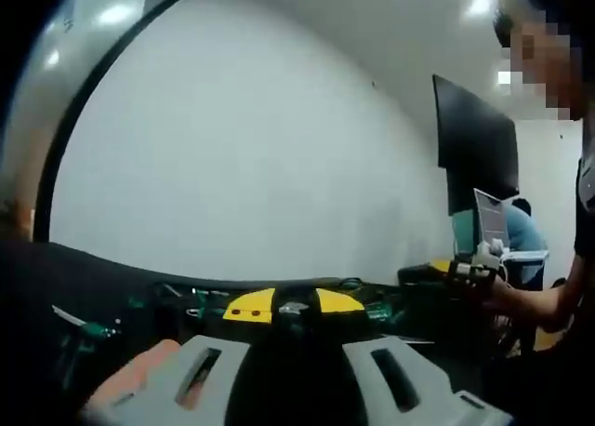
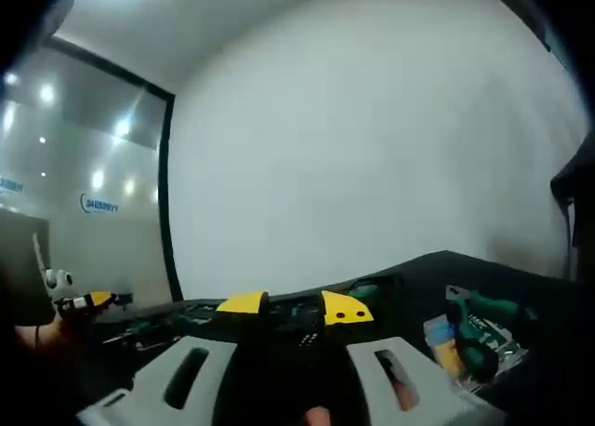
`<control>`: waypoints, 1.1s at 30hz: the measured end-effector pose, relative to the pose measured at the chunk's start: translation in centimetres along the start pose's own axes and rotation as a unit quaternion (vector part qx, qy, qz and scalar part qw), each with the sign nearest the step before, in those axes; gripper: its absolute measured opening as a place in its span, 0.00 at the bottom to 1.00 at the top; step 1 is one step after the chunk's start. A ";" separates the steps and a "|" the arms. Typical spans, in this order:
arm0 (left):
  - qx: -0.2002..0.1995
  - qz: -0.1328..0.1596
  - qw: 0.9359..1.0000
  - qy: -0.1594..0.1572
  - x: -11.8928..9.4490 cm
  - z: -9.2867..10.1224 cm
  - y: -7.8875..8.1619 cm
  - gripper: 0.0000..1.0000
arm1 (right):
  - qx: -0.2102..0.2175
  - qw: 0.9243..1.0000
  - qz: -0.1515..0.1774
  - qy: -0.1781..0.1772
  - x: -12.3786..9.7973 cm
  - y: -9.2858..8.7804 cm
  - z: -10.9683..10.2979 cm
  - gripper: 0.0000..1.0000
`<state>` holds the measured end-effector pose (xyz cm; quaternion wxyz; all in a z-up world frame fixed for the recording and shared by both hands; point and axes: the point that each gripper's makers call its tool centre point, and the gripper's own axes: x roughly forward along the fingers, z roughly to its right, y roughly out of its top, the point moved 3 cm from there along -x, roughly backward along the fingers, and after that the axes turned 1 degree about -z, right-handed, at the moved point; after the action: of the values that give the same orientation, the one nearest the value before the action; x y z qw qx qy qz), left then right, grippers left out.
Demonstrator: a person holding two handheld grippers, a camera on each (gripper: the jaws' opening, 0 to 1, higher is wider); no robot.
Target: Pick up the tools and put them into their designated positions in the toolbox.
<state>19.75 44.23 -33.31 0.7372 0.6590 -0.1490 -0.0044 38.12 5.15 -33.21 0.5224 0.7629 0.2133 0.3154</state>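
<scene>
Left gripper (image 1: 296, 375): raised level over the near edge of the dark tabletop (image 1: 84, 277), grey jaws spread apart, nothing between them.
Right gripper (image 2: 284, 379): likewise raised, jaws parted and empty; a fingertip just visible at the bottom between them.
Toolbox (image 1: 288, 305): black, with two yellow latches, straight ahead of the left jaws and beyond them; seen again in the right gripper view (image 2: 293, 310), dead ahead there too, its long side lying across both lines of sight.
Contents: green-handled pieces glimpsed along the toolbox's rim; which slots stood filled could not be told.
Loose tools, right: a cluster of green-handled tools (image 2: 474, 338) with a blue and orange item, lying toward the tabletop's right edge, ahead and to the right of the right jaws; long axes unclear.
Loose tool, left: a small green-handled tool (image 1: 84, 326) with a bright tip near the tabletop's left edge, ahead and left of the left jaws, pointing up-left.
Nearer hand: judged the right for the cluster, the left for the single tool.
Progress: judged early, nothing in either grip.
Background: a person (image 1: 548, 286) at the far right, white wall behind.
</scene>
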 end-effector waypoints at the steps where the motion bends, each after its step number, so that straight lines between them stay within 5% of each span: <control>1: 0.000 0.000 1.000 0.000 0.0 0.0 0.0 0.17 | 0.000 1.000 0.000 0.000 0.0 0.0 0.0 0.19; 33: -0.001 -0.004 1.000 0.005 0.1 0.0 -0.1 0.17 | 0.000 1.000 -0.001 0.003 0.1 0.0 0.1 0.19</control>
<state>19.89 44.24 -33.38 0.7383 0.6592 -0.1425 -0.0045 38.25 5.20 -33.23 0.5225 0.7616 0.2152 0.3172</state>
